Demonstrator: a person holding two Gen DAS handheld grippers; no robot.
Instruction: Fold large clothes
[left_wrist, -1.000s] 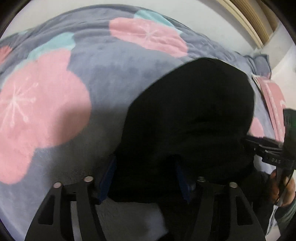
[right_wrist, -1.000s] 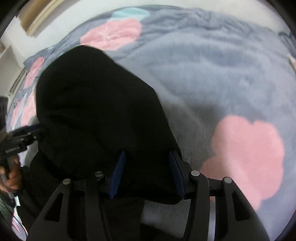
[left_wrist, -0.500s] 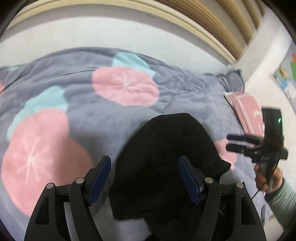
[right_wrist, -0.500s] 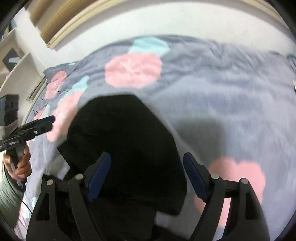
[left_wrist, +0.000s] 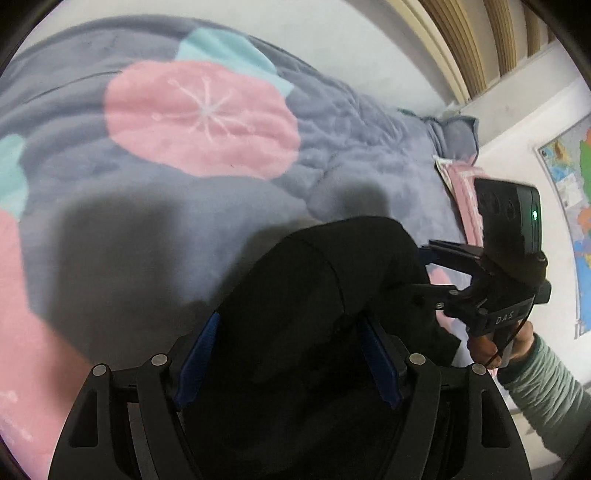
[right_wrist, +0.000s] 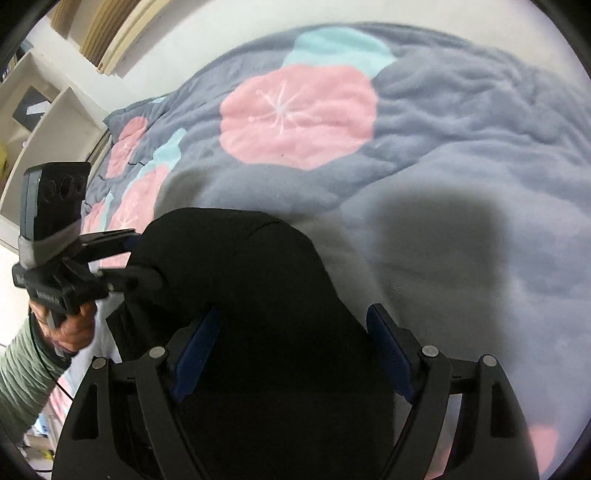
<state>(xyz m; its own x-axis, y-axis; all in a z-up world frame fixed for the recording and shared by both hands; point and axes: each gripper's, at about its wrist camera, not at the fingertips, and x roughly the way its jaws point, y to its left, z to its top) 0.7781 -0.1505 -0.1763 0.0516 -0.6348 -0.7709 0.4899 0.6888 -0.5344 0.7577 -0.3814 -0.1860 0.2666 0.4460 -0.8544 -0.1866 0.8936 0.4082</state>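
Observation:
A black garment (left_wrist: 314, 277) lies in a folded mound on a grey blanket (left_wrist: 369, 147) with pink flowers. In the left wrist view my left gripper (left_wrist: 290, 319) hangs over the garment's near part. Its blue pads (left_wrist: 195, 365) stand wide apart and open, with black cloth below and between them. At the garment's right edge the right gripper (left_wrist: 419, 267) has its fingers spread. The right wrist view shows my right gripper (right_wrist: 293, 310) open over the same garment (right_wrist: 240, 266), and the left gripper (right_wrist: 147, 256) at its left edge.
The blanket (right_wrist: 461, 129) covers the bed out to a white wall. A pink folded item (left_wrist: 461, 184) lies at the bed's right end below a wall map (left_wrist: 569, 203). White shelves (right_wrist: 44, 122) stand to the left. A hand in a green striped sleeve (left_wrist: 535, 373) holds each gripper.
Both grippers have lifted and drawn back from the garment. The right jaws have spread much wider and let the cloth go. The garment now lies as a smaller mound on the blanket.

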